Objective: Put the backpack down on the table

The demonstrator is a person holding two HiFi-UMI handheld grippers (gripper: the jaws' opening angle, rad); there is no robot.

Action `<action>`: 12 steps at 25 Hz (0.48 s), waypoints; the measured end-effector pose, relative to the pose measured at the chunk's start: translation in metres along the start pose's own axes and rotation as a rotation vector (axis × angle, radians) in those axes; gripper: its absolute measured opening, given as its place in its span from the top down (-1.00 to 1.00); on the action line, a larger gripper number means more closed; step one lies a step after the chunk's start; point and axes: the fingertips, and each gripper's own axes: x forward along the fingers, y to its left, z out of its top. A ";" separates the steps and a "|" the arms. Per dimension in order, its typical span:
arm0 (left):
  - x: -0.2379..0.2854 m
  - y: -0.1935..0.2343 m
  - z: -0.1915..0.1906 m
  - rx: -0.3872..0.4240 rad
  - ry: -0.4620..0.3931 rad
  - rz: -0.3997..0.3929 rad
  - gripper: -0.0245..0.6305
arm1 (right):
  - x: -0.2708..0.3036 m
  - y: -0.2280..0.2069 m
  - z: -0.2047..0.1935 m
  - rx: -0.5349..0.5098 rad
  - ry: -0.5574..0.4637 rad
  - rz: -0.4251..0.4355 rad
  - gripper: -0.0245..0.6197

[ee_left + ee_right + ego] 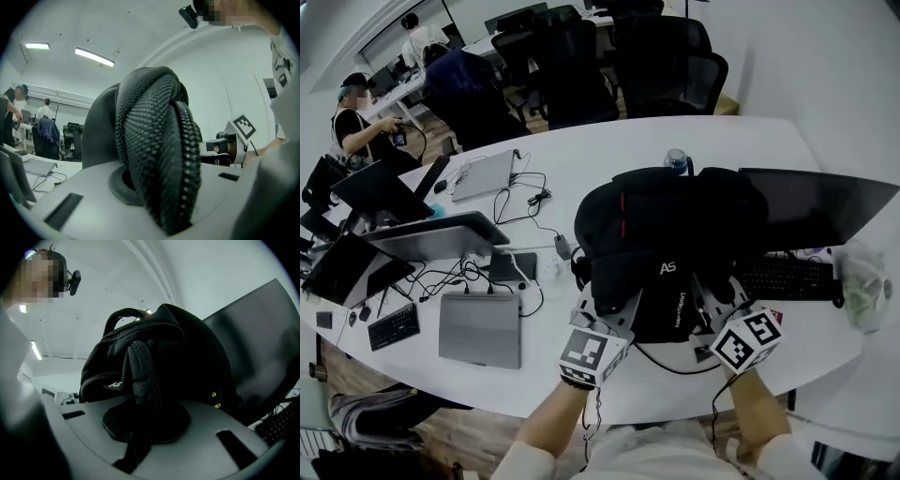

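Black domed backpack (675, 225); padded mesh strap (154, 150)

The backpack (675, 234) is black with red stripes; the table (609, 150) is white.

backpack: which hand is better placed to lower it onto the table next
Neither alone, probably. The left tool clamps one shoulder strap, the right tool the other, side by side at the black backpack's near face above the white table, so lowering it evenly needs both together.

Closed laptop (480, 330) front-L, kbd (787, 278) + monitor (825, 206) R, office chairs (666, 66) at back
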 end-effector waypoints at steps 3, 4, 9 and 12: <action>0.015 0.017 -0.020 -0.012 0.049 0.032 0.75 | 0.016 -0.014 -0.013 0.002 0.011 -0.053 0.83; 0.019 0.022 -0.027 -0.021 0.061 0.045 0.75 | 0.021 -0.017 -0.018 -0.010 0.011 -0.066 0.83; 0.030 0.043 -0.054 -0.010 0.099 0.095 0.75 | 0.041 -0.030 -0.036 -0.087 -0.001 -0.141 0.82; 0.038 0.050 -0.065 0.023 0.090 0.132 0.73 | 0.047 -0.040 -0.044 -0.123 -0.016 -0.184 0.75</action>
